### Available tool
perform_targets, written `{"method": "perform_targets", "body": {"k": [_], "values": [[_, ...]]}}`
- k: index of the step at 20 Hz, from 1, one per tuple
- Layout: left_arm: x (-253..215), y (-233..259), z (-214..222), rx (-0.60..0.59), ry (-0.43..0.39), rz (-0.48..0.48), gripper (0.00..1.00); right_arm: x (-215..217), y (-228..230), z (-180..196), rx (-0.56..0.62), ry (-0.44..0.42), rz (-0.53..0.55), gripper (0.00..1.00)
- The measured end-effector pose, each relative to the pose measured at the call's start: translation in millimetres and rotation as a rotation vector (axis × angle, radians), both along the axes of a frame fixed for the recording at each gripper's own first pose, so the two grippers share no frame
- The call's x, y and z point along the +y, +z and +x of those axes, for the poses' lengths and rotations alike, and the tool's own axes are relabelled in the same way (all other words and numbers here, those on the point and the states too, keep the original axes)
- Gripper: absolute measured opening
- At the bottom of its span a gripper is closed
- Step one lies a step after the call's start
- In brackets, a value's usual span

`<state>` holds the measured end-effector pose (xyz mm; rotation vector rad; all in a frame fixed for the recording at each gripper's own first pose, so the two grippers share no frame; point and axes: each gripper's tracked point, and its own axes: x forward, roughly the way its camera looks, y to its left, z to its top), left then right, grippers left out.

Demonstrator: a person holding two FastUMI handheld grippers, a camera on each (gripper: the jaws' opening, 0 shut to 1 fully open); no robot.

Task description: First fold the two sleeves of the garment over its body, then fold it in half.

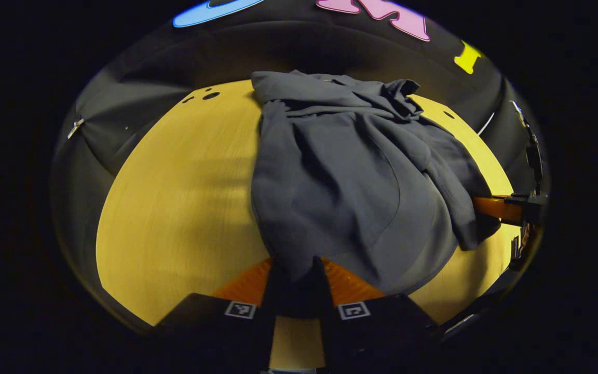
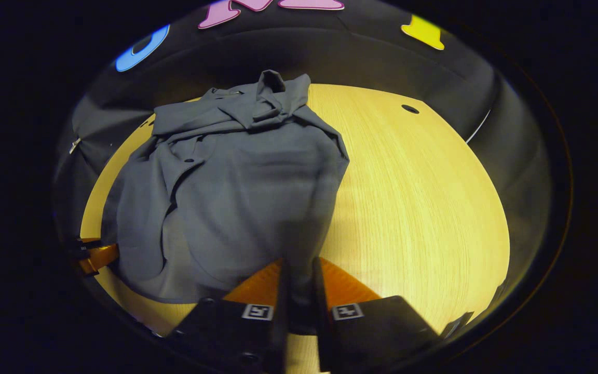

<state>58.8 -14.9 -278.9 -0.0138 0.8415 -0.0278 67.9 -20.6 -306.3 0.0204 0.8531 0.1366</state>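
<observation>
A dark grey garment (image 1: 340,176) lies on the yellow wooden table (image 1: 185,197), its sleeves bunched over the body near the far end. My left gripper (image 1: 297,272) is shut on the garment's near left hem corner, cloth pinched between both fingers. In the right gripper view the same garment (image 2: 236,192) spreads left of centre, and my right gripper (image 2: 299,272) is shut on its near right hem edge. The right gripper (image 1: 491,208) also shows at the far right of the left gripper view, beside the cloth. The left gripper (image 2: 94,257) pokes in at the left of the right gripper view.
The table's bare wood (image 2: 418,208) extends to the right of the garment in the right gripper view. Small dark holes (image 2: 409,109) sit near the table's far edge. The black booth cloth surrounds the table on all sides.
</observation>
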Motion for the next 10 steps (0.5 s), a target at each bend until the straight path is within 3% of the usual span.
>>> {"method": "perform_targets", "body": {"k": [1, 2, 3, 7, 10], "values": [[-3.5, 2.8, 1.5, -0.010, 0.004, -0.007, 0.28, 3.4, -0.8, 0.4, 0.005, 0.007, 0.005, 0.20], [-5.9, 2.8, 2.1, -0.022, 0.019, -0.019, 0.21, 5.4, -0.8, 1.5, 0.007, 0.021, 0.011, 0.12], [-6.0, 2.0, 5.0, -0.027, 0.038, -0.031, 0.07, 6.5, 0.3, 0.8, 0.020, 0.035, 0.021, 0.09], [-8.7, 4.8, 9.2, -0.034, 0.032, -0.062, 0.06, 7.0, 1.2, 2.2, 0.058, 0.015, 0.079, 0.05], [-7.9, 7.5, 12.9, -0.020, 0.071, -0.117, 0.05, 9.1, 7.9, 2.9, 0.054, 0.004, 0.097, 0.05]]}}
